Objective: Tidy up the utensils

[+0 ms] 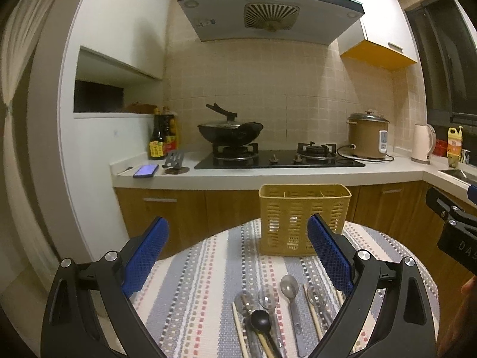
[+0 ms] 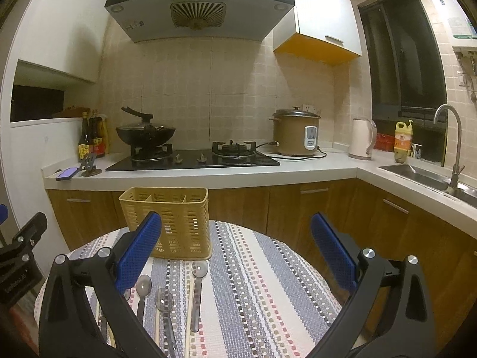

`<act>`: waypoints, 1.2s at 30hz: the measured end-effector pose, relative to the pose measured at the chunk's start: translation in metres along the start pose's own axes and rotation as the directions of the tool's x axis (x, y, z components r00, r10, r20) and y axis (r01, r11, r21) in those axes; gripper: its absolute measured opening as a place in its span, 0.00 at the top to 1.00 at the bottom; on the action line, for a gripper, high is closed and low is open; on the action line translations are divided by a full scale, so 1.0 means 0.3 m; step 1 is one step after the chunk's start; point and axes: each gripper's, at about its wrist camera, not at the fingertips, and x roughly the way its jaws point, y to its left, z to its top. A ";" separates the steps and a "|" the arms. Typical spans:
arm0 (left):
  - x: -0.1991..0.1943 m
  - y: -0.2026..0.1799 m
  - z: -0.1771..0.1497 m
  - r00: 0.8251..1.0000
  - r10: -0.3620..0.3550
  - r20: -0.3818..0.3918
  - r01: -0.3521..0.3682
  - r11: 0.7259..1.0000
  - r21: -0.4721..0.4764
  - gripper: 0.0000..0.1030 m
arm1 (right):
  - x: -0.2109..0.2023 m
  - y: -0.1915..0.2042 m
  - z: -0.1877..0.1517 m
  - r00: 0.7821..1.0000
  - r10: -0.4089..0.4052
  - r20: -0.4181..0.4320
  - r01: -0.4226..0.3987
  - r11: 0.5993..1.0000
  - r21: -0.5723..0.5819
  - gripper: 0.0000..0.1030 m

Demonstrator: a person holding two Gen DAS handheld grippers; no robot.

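A yellow slotted utensil basket [image 1: 303, 219] stands upright and empty at the far edge of a round table with a striped cloth [image 1: 202, 271]; it also shows in the right wrist view [image 2: 174, 223]. Several metal spoons [image 1: 288, 288], a black spoon [image 1: 260, 321] and wooden chopsticks [image 1: 238, 328] lie loose on the cloth near me. The spoons [image 2: 199, 270] lie left of centre in the right wrist view. My left gripper [image 1: 238, 232] is open and empty above the utensils. My right gripper [image 2: 237, 228] is open and empty above the cloth [image 2: 262, 283].
Behind the table runs a kitchen counter [image 1: 298, 176] with a gas hob and a wok [image 1: 229, 132], sauce bottles [image 1: 162, 137], a phone [image 1: 145, 170], a rice cooker [image 2: 296, 132], a kettle [image 2: 361, 138] and a sink with a tap [image 2: 450, 137]. Wooden cabinets stand below.
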 end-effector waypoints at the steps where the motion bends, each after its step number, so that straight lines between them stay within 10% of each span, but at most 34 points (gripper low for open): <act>1: -0.001 -0.002 -0.002 1.000 -0.001 -0.001 0.001 1.000 0.001 0.11 | 0.002 0.000 -0.002 1.000 0.000 -0.003 0.000 1.000 0.001 0.07; 36: 0.010 -0.021 -0.025 1.000 0.028 -0.007 -0.028 0.999 0.020 0.11 | 0.035 0.029 -0.039 0.999 0.012 -0.041 -0.012 1.000 -0.008 0.07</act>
